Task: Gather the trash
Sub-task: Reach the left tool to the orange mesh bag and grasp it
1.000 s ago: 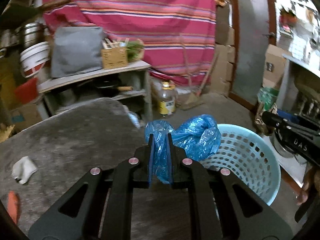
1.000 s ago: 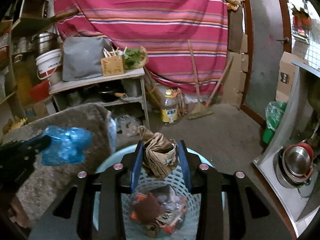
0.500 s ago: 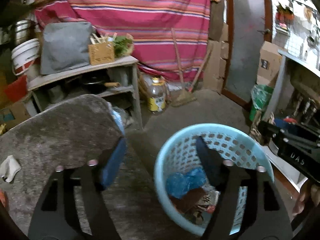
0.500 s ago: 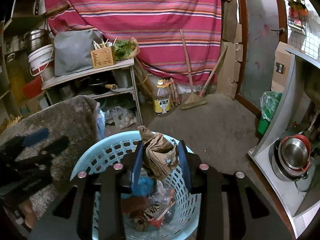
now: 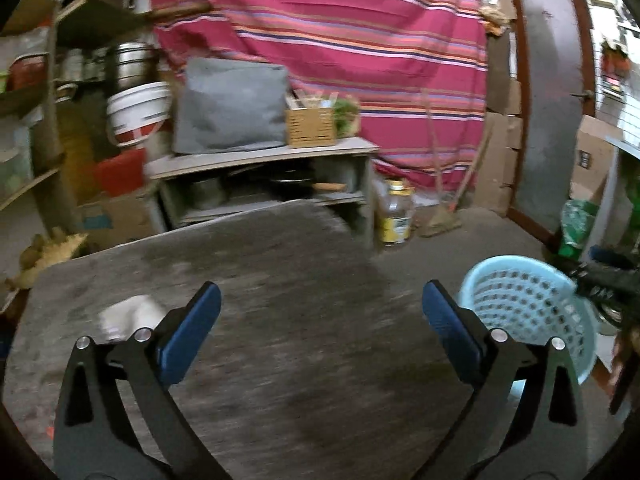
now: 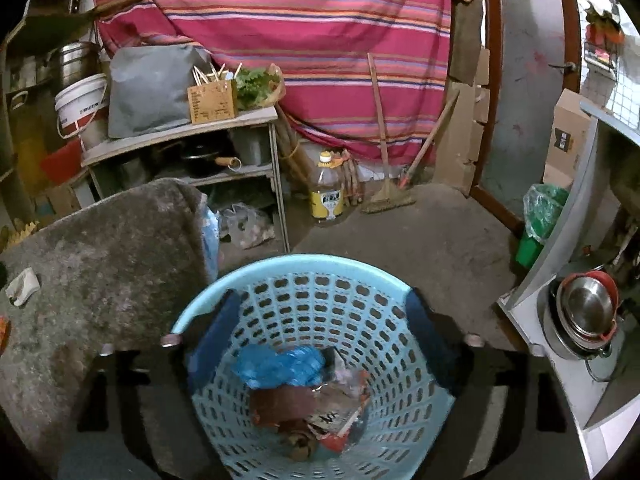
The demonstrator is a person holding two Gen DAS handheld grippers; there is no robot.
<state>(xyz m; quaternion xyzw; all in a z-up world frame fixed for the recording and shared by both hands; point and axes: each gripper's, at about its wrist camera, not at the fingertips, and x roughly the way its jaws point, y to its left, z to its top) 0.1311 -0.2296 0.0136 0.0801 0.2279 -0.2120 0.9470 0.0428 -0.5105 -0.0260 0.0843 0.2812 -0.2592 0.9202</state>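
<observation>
Under blue bag (image 6: 280,366), basket (image 6: 304,276) trash overlaps indistinctly.

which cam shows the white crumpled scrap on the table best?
Right wrist. The white crumpled scrap sits sharp and unobstructed near the left edge of the grey table. In the left wrist view the scrap is motion-blurred and partly hidden behind the left tool, which is open.

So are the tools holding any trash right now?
No, nothing is held. The left tool is open over the gray table, and the right tool is open over the blue basket.
</observation>
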